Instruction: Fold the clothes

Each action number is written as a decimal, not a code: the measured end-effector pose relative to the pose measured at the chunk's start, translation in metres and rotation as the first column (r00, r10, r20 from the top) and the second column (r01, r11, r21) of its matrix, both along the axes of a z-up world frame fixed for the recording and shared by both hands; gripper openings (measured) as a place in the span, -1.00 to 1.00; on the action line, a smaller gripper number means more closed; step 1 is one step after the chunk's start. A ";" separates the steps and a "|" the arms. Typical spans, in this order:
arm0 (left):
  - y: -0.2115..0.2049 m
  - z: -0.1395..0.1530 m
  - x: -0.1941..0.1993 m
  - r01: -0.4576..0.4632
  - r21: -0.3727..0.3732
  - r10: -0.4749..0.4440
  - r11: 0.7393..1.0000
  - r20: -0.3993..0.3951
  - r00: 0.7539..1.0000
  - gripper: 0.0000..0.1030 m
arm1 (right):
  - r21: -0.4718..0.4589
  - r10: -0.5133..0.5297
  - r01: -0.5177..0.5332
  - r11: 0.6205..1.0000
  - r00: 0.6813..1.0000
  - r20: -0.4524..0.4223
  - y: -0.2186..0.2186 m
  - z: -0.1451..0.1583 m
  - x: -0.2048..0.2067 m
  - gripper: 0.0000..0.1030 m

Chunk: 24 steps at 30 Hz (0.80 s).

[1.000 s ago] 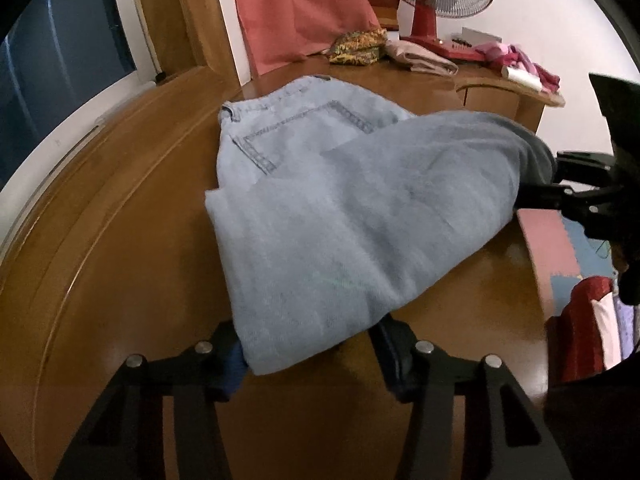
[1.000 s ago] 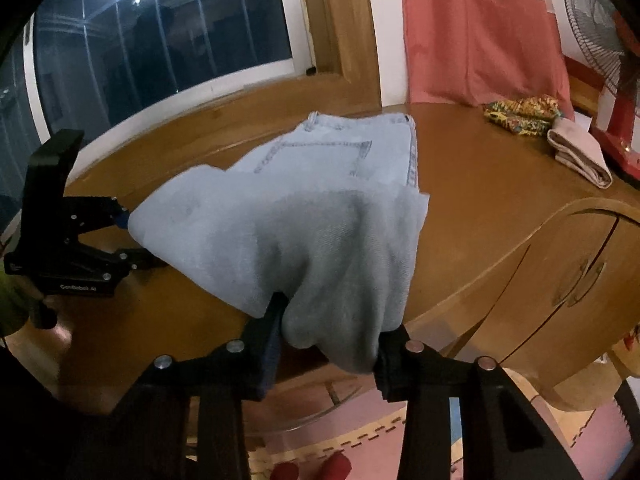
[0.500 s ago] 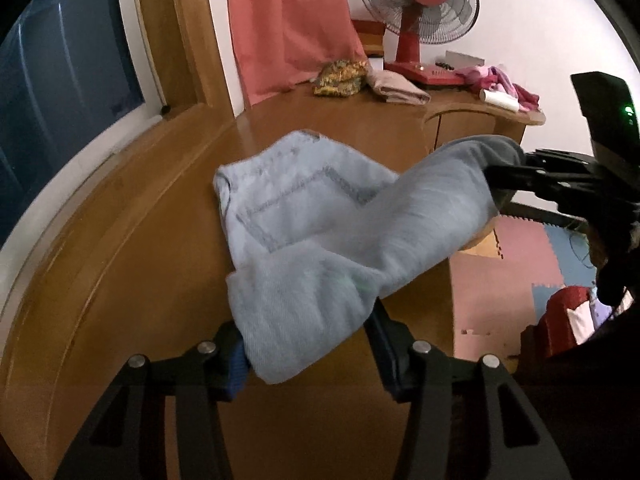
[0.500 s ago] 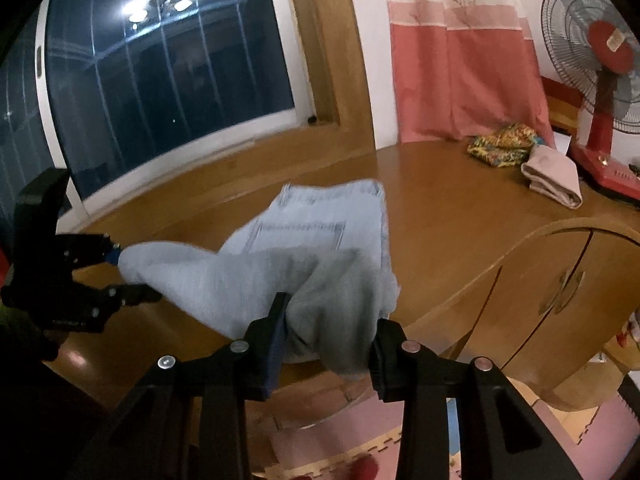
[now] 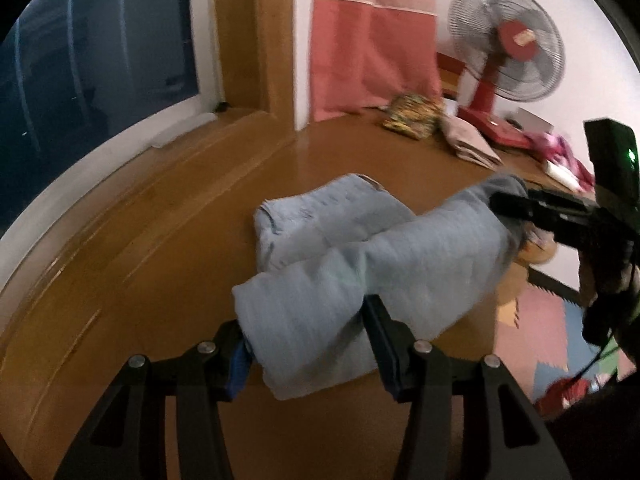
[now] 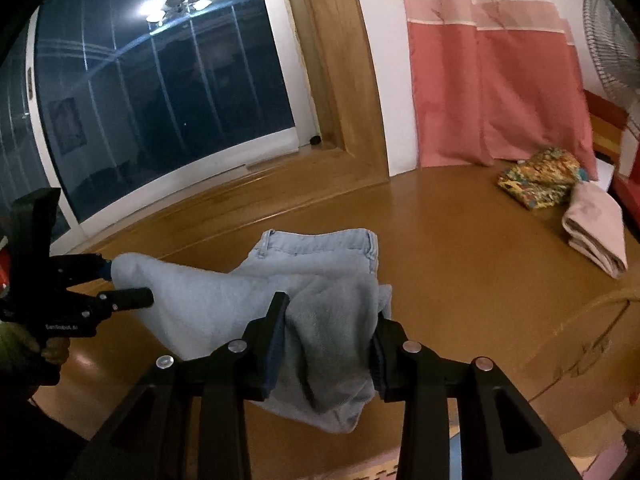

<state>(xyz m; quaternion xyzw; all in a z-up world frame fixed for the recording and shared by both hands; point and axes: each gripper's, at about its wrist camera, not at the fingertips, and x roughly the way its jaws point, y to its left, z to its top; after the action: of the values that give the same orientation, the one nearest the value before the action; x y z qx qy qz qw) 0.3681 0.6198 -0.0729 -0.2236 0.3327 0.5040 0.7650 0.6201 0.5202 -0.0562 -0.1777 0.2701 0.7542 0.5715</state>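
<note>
Above the wooden counter [image 6: 460, 240], both tools, left tool [image 5: 308, 344] opening, right tool [image 6: 328, 340], pinching bunched jeans [image 6: 224, 304].

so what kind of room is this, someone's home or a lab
Most likely a room in a home, not a lab: a wooden counter by a dark window, a pink curtain, a red table fan and folded clothes set aside beyond the jeans.

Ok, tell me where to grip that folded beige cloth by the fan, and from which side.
Grip the folded beige cloth at its rounded fold edge, the end nearest the camera, coming from the cabinet's front edge: the layers join there, so the stack lifts together.
</note>
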 end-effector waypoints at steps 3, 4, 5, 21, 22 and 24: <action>0.020 -0.002 0.002 -0.040 0.007 0.040 0.999 -0.007 0.999 -0.03 | -0.008 0.001 -0.001 1.000 1.000 -0.014 0.023 -0.006 0.005 -0.27; 0.028 -0.003 0.003 -0.050 0.008 0.050 0.999 -0.010 0.999 -0.02 | -0.014 -0.001 0.001 1.000 1.000 -0.020 0.031 -0.009 0.007 -0.27; 0.036 -0.005 0.004 -0.062 0.007 0.062 0.998 -0.013 0.998 -0.01 | -0.021 -0.003 0.003 1.000 1.000 -0.025 0.039 -0.012 0.010 -0.26; 0.070 -0.005 0.008 -0.222 0.027 0.223 0.975 -0.050 0.974 0.11 | -0.030 -0.053 0.049 0.998 0.985 -0.165 0.051 0.003 0.047 -0.17; 0.066 0.000 0.010 -0.216 0.042 0.218 0.975 -0.044 0.975 0.11 | -0.027 -0.028 0.024 0.999 0.990 -0.135 0.052 0.003 0.039 -0.17; 0.063 0.009 0.014 -0.193 0.058 0.195 0.979 -0.026 0.980 0.11 | -0.027 0.036 -0.038 0.999 0.997 -0.063 0.055 -0.003 0.016 -0.17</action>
<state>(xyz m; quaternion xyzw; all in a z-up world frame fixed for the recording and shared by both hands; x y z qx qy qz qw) 0.3822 0.6828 -0.0641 -0.2256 0.3072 0.5887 0.7128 0.6361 0.5752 -0.0587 -0.1671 0.2948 0.7659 0.5464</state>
